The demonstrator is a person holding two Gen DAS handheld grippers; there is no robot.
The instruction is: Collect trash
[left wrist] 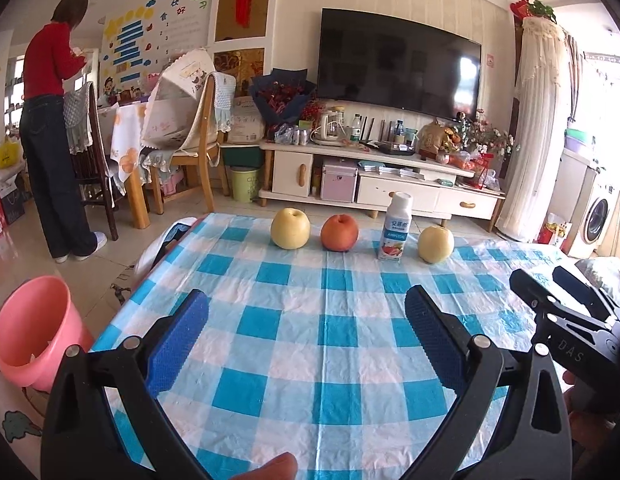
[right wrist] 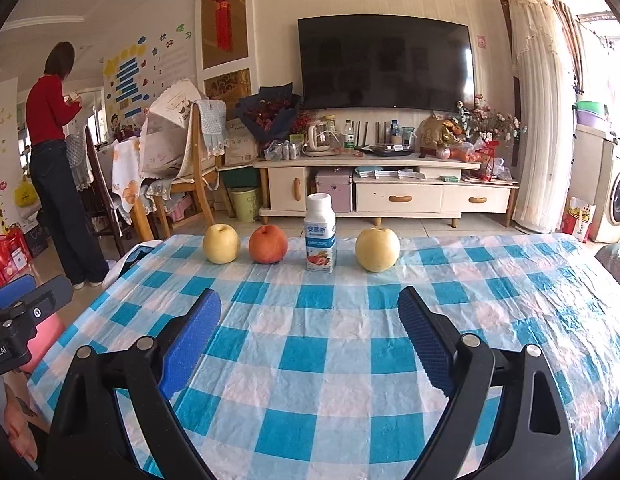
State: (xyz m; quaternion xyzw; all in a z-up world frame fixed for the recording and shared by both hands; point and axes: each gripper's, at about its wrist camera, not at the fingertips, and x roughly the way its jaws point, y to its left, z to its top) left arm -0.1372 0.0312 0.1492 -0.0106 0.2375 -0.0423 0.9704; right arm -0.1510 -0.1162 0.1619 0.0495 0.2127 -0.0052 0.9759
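A white yogurt bottle [left wrist: 396, 227] with a blue and red label stands upright at the table's far edge; it also shows in the right wrist view [right wrist: 320, 233]. It stands in a row with a yellow pear [left wrist: 290, 228], a red apple [left wrist: 339, 233] and a second pear [left wrist: 435, 244]. A pink bin [left wrist: 33, 330] stands on the floor left of the table. My left gripper [left wrist: 306, 310] is open and empty over the near table. My right gripper [right wrist: 310, 306] is open and empty, well short of the bottle; it shows at the right of the left wrist view [left wrist: 566, 292].
The table wears a blue and white checked cloth [left wrist: 310, 340]. A person in a red top [left wrist: 49, 120] stands at the far left by a dining table and chairs [left wrist: 197, 136]. A TV cabinet [left wrist: 382, 176] and a green bin [left wrist: 245, 184] lie beyond the table.
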